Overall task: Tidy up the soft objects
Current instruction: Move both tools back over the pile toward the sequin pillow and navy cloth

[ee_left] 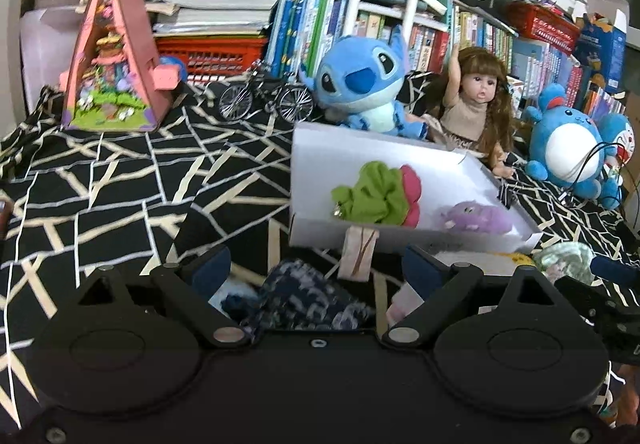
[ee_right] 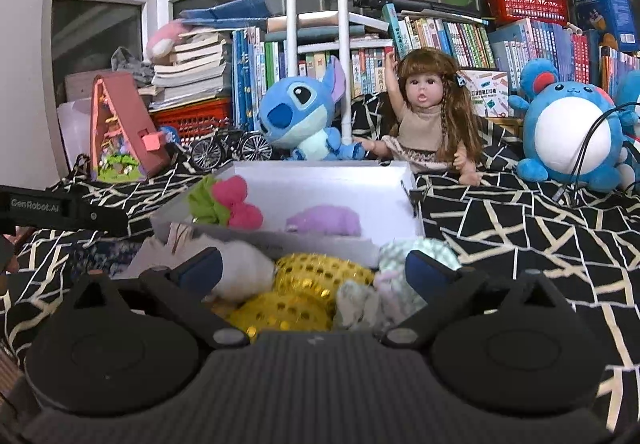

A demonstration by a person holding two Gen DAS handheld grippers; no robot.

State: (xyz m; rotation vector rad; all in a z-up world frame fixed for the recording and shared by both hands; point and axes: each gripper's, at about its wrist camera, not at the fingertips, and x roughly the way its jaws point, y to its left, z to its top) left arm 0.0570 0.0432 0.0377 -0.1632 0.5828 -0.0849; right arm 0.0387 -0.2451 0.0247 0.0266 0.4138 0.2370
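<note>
Right wrist view: yellow sequined plush between wide-open jaws; left jaws likewise open.

Books behind; mini bicycle beside pink toy house

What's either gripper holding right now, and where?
Nothing. Left gripper is open above a dark patterned cloth; right gripper is open over a yellow sequined toy.

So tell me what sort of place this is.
Probably a child's room or a home study corner. Packed rows of books line the back by a window, plush toys and a doll sit on a black patterned cloth, beside a white box of soft toys.
</note>
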